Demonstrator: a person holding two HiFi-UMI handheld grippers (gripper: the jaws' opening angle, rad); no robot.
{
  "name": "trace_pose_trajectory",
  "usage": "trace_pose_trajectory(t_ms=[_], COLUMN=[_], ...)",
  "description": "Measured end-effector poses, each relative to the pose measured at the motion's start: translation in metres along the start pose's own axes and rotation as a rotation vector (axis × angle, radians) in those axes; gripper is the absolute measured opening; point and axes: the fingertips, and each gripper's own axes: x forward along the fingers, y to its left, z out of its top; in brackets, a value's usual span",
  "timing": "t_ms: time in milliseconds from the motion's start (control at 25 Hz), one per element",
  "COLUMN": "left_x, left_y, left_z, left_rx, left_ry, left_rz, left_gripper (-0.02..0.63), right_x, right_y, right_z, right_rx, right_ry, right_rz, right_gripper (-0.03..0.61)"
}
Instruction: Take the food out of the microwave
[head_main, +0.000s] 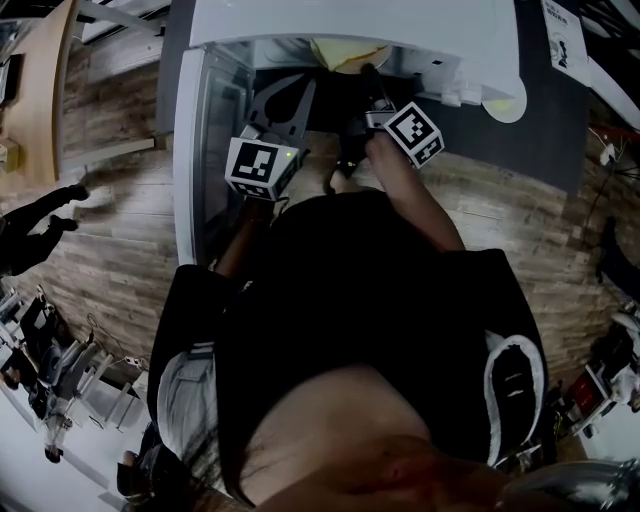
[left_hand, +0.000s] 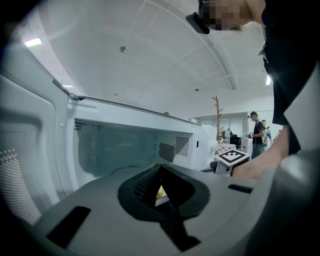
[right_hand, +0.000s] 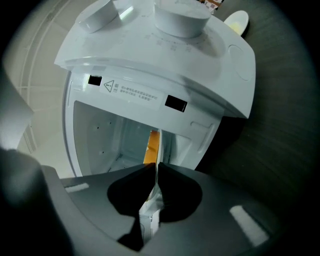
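The white microwave (head_main: 350, 25) stands open, its door (head_main: 195, 150) swung out to the left. A plate with yellow food (head_main: 345, 52) sits at the mouth of the cavity. My right gripper (head_main: 370, 80) reaches in and is shut on the plate's thin white rim (right_hand: 156, 167); the orange-yellow food (right_hand: 151, 146) shows just beyond the jaws (right_hand: 155, 175). My left gripper (head_main: 297, 92) hangs in front of the cavity's left half, shut and empty. In its own view (left_hand: 159, 172) a scrap of yellow food (left_hand: 160, 191) peeps from behind the closed fingers.
The microwave rests on a dark counter (right_hand: 280, 100). A white round object (head_main: 505, 105) lies at its right corner. The right gripper's marker cube (left_hand: 231, 156) is close to my left one. A person (left_hand: 257, 132) stands far off in the room.
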Motion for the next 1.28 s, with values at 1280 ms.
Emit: trace_pose_trajectory(t_ms=[1280], left_x=[-0.044], left_y=[-0.032], left_z=[-0.007], left_rx=[-0.003], left_ry=[-0.015], left_rz=[0.078], left_gripper=[0.008], right_x=[-0.065], right_y=[0.017], right_z=[-0.007], right_rx=[0.176], right_ry=[0.000], right_rz=[0.144], right_gripper=[0.003])
